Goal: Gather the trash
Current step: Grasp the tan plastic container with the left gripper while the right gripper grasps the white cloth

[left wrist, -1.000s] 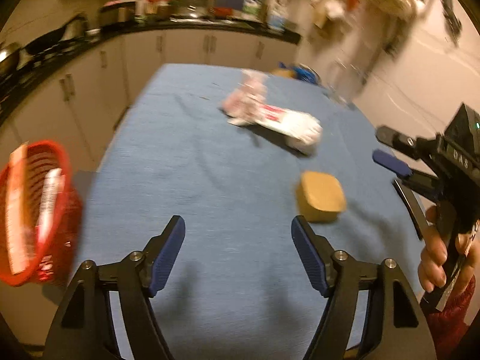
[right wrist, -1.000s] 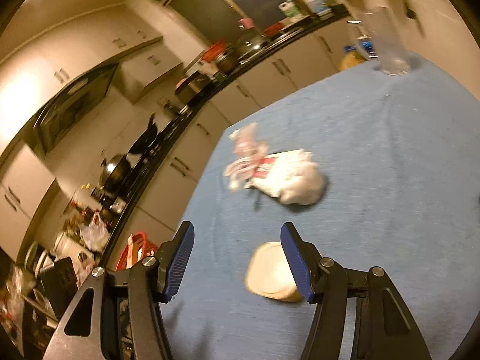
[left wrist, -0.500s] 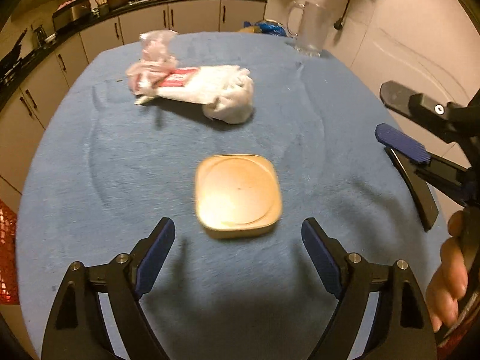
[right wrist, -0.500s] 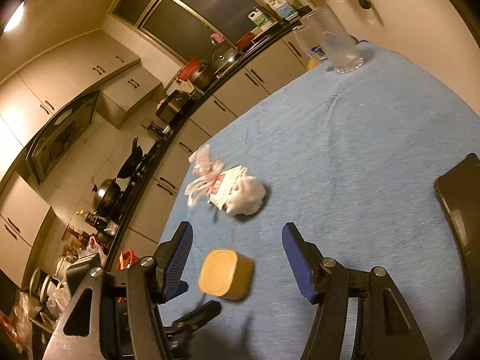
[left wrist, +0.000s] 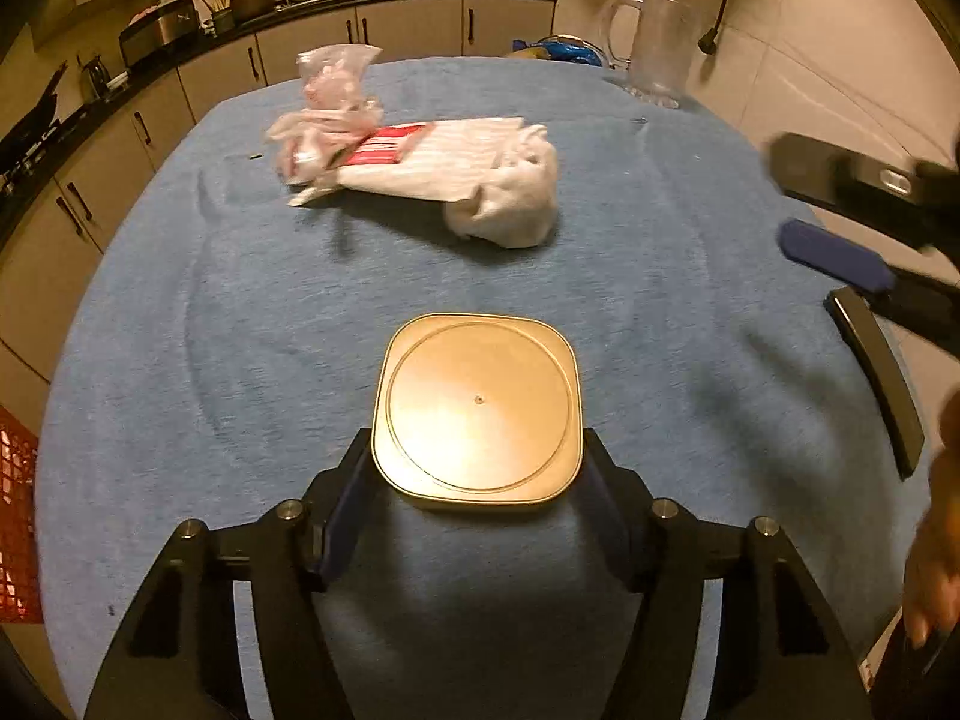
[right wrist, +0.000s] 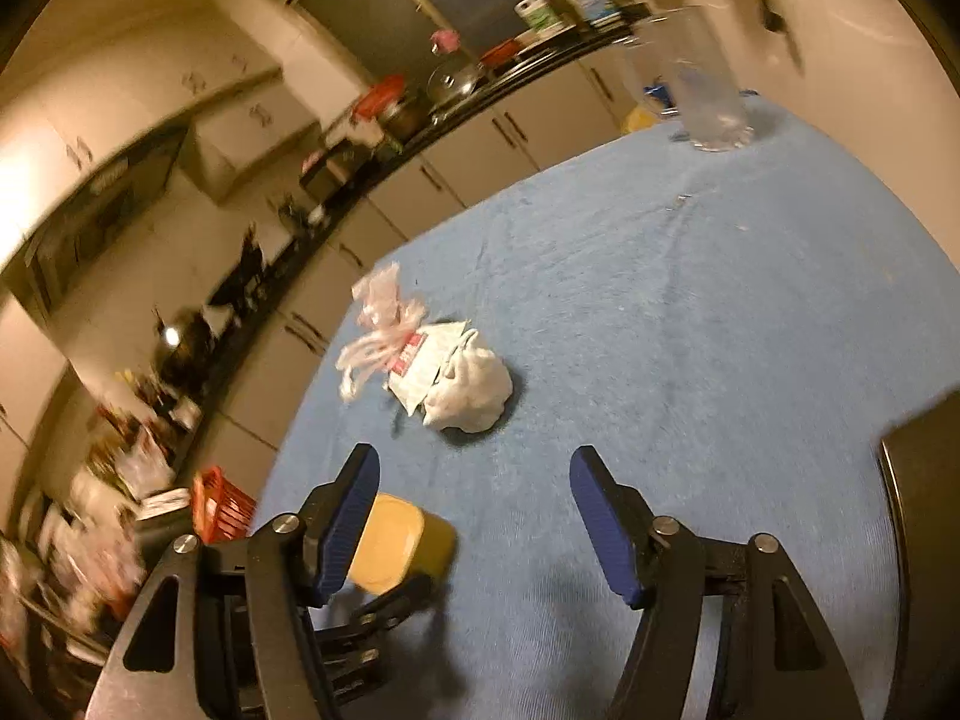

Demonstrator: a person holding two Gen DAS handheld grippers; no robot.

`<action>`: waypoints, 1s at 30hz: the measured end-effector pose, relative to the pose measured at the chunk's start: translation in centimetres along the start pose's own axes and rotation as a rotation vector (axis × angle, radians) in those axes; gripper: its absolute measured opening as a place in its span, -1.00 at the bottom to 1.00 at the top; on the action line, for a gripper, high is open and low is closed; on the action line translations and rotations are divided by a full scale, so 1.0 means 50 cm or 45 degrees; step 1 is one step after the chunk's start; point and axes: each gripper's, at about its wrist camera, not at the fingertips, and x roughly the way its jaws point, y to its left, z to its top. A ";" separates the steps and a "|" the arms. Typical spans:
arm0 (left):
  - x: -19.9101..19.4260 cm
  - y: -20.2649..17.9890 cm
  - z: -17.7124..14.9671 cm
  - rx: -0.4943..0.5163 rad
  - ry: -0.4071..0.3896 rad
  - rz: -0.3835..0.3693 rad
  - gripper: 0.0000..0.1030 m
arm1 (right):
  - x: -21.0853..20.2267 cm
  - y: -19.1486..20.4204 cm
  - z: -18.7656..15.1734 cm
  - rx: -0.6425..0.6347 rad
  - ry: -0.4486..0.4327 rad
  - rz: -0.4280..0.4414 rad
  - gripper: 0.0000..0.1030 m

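Note:
A yellow square container stands on the blue tablecloth. My left gripper reaches down over it; its jaws are closing, one on each side, with the pads against the container's walls. The container also shows low in the right wrist view, behind one finger. Farther back lie a crumpled white bag with a red label and a pink plastic wrapper, touching each other. My right gripper hovers above the cloth, its jaws opening with nothing between them. It enters the left wrist view from the right.
A red mesh basket sits off the table's left edge. A clear glass mug stands at the far right of the table. A dark chair back rises by the right edge. Kitchen cabinets and a cluttered counter lie beyond.
My left gripper came forward and down onto the yellow container, and its jaws narrowed from wide apart to its sides. The right gripper shifted a little and its jaws widened slightly.

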 end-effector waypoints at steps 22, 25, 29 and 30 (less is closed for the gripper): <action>-0.060 0.127 -0.034 -0.091 -0.084 -0.084 0.24 | 0.217 0.004 0.061 0.138 0.171 0.012 -0.34; -0.069 0.129 -0.033 -0.104 -0.094 -0.088 0.24 | 0.172 0.018 0.041 0.090 0.153 0.023 -0.34; -0.084 0.124 -0.038 -0.104 -0.110 -0.086 0.24 | 0.113 0.041 0.012 0.035 0.134 0.058 -0.34; -0.090 0.122 -0.041 -0.101 -0.114 -0.084 0.24 | 0.099 0.044 0.004 0.023 0.130 0.062 -0.34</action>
